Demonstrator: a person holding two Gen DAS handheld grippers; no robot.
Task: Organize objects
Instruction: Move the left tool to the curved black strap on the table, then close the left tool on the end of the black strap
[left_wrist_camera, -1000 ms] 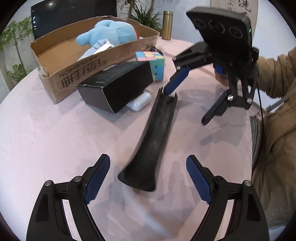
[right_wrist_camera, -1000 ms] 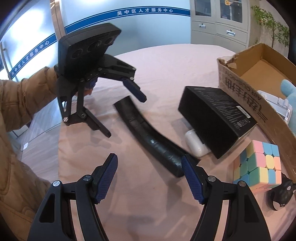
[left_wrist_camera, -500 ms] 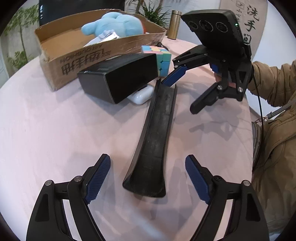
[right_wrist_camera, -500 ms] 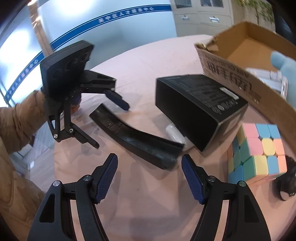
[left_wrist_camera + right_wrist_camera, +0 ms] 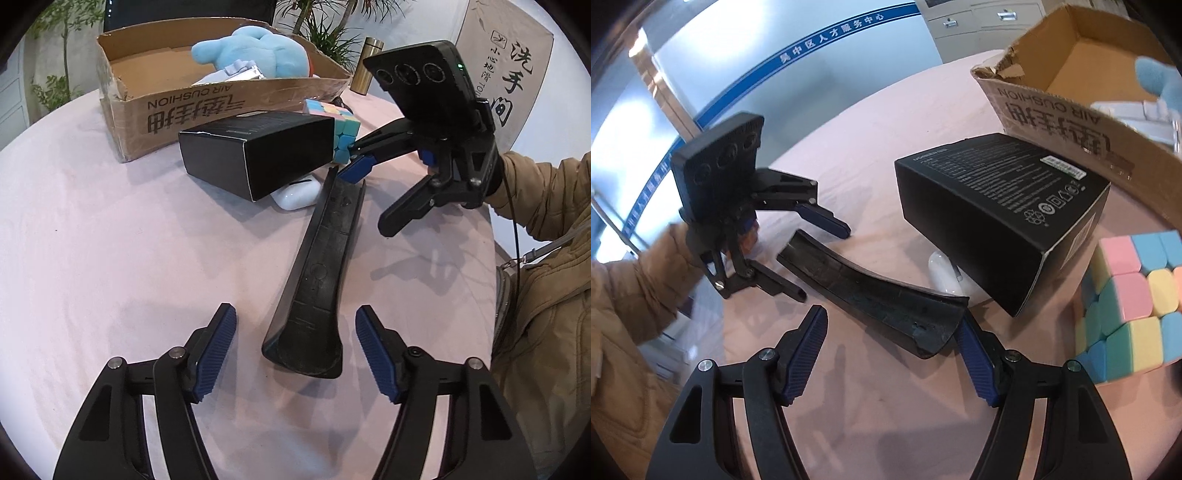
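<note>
Pink tabletop (image 5: 110, 258) risk: the closing left tool (image 5: 295, 343), clear of the black tray (image 5: 314, 280), may tip it as the apart right tool (image 5: 892, 350) nudges the far end.

Pink round table (image 5: 110, 258), potted plants (image 5: 325, 33) (leafy), blue-striped glass wall (image 5: 746, 74), grey cabinets (image 5: 979, 18)

Black curved shoehorn (image 5: 317, 266) flat on table

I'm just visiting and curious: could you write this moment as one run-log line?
step: approach black curved tray | left gripper: jaws closing, astride tray end, not touching | right gripper: open at other end | cardboard box: tray not yet in
</note>
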